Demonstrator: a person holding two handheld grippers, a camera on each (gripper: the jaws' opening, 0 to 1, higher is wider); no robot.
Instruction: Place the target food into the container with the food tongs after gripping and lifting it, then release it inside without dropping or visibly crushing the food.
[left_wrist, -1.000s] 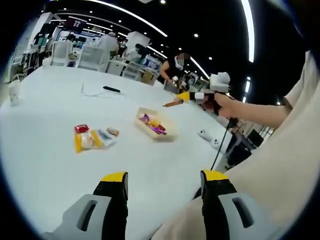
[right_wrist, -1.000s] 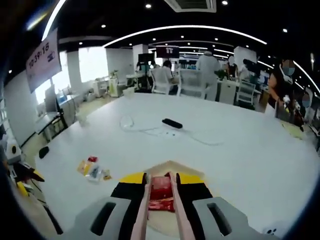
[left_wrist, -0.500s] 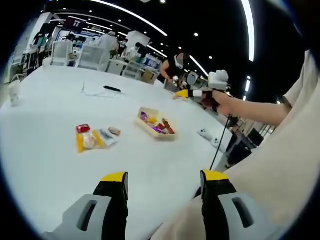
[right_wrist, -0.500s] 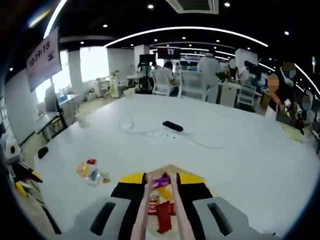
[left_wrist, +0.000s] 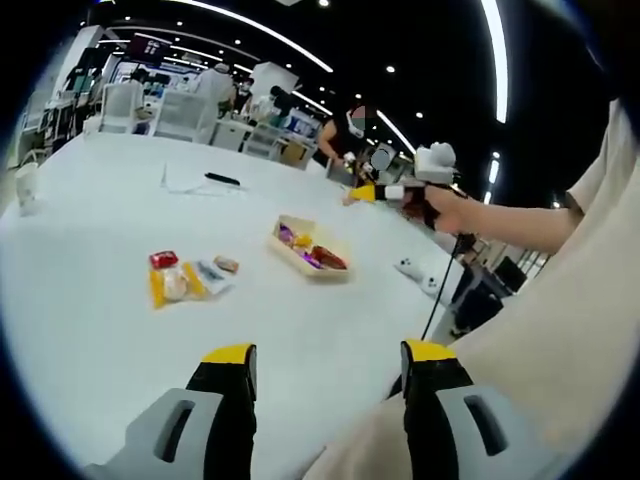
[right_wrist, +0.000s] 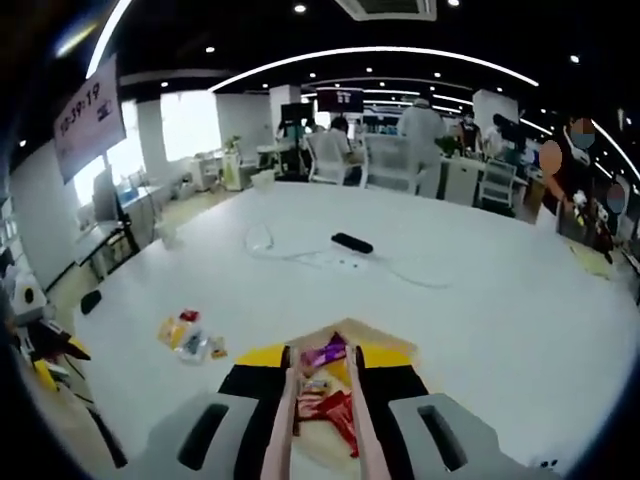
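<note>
While the right gripper (right_wrist: 320, 400) clamps food tongs (right_wrist: 318, 420) over the tray (left_wrist: 305, 248), left fingers (left_wrist: 228, 372) gape empty; snagged wrappers could spill out.

In the right gripper view the tongs (right_wrist: 320, 415) cover part of the container (right_wrist: 385, 335), while the small packets (right_wrist: 187, 335) on the tabletop (right_wrist: 470, 300) are too tiny to identify.
</note>
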